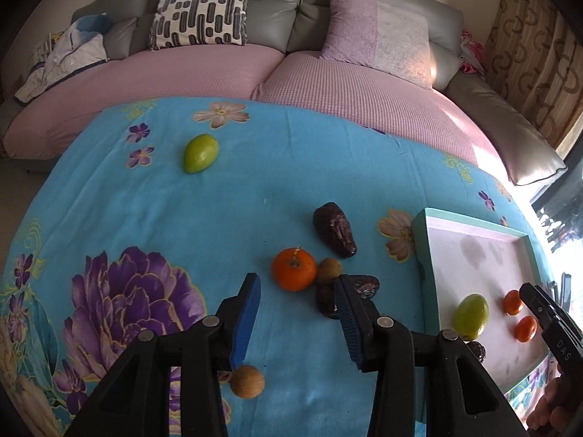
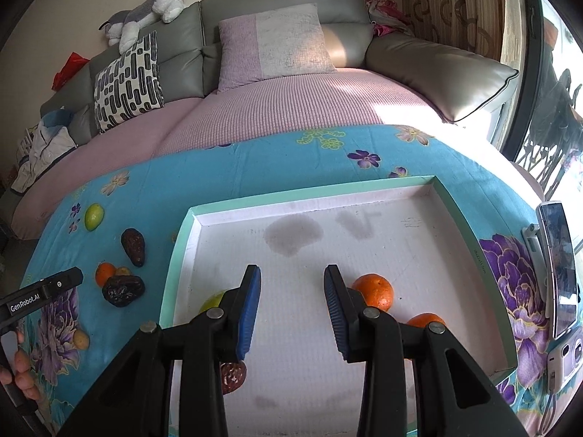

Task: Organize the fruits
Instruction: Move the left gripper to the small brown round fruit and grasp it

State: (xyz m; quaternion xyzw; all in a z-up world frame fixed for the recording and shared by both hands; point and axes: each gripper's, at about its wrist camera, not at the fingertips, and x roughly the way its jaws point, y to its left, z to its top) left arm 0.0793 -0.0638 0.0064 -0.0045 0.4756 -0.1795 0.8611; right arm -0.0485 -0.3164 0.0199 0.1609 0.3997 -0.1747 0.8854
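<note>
Only from the right wrist: phone (image 2: 557,273) beside tray (image 2: 182,247); both grippers' jaws apart, empty.

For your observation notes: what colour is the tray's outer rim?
Mint green on the tray's rim, clearest in the right wrist view.

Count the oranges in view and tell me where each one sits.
3. Two oranges lie in the tray: one just right of the right gripper, another nearer the camera, partly hidden. The third orange rests on the blue cloth.
</note>
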